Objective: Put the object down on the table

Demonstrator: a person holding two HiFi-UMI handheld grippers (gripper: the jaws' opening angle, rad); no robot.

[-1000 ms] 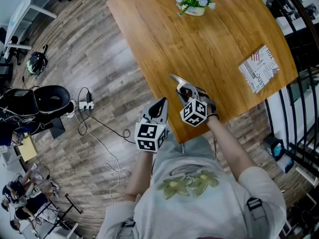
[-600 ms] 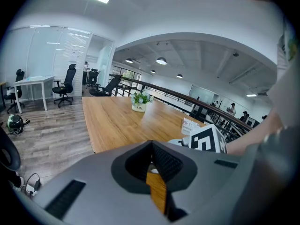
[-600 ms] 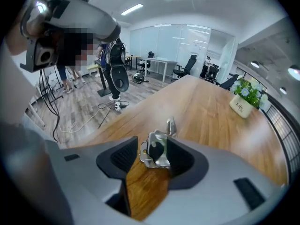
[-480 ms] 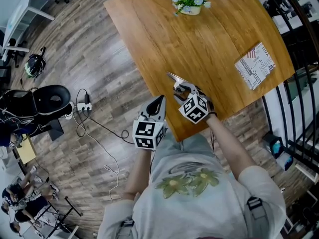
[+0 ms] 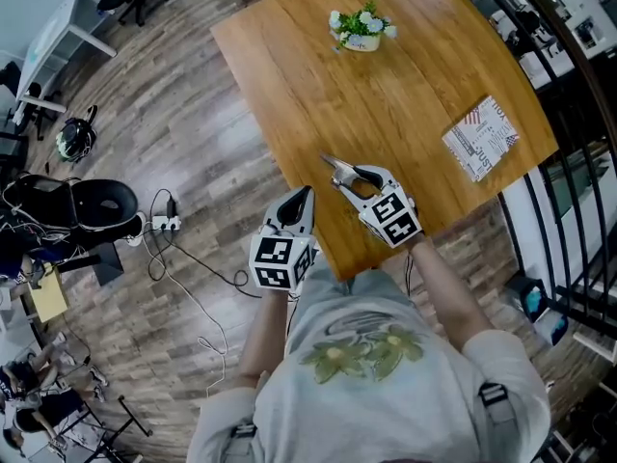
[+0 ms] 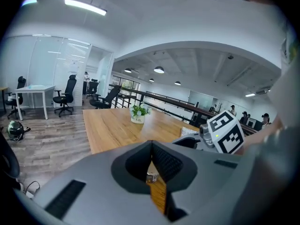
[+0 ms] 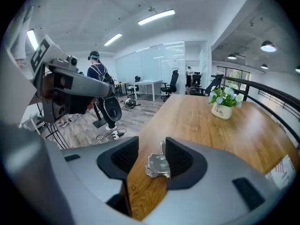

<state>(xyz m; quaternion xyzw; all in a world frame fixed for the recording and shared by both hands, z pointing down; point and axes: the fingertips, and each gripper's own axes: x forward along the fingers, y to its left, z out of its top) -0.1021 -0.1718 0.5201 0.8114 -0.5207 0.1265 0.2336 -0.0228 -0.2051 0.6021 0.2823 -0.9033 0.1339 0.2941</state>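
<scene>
A small silver metal object (image 5: 333,165) lies on the wooden table (image 5: 405,85) near its front edge. In the right gripper view the object (image 7: 157,165) sits on the wood between the two pads, leaning by the right one and apart from the left one. My right gripper (image 5: 344,175) (image 7: 149,156) stands wide around it, its jaws just starting to close in; no pad presses the object. My left gripper (image 5: 307,194) (image 6: 151,146) hovers off the table's front corner, over the floor, with its pads together and nothing in them.
A white pot of flowers (image 5: 360,29) (image 7: 224,104) stands at the table's far side. A printed booklet (image 5: 479,139) lies by the right edge. A railing (image 5: 578,191) runs along the right. Cables and a power strip (image 5: 166,222) lie on the floor at left.
The right gripper's jaws have spread apart and let go of the silver object, which now rests on the table. The left gripper has barely moved.
</scene>
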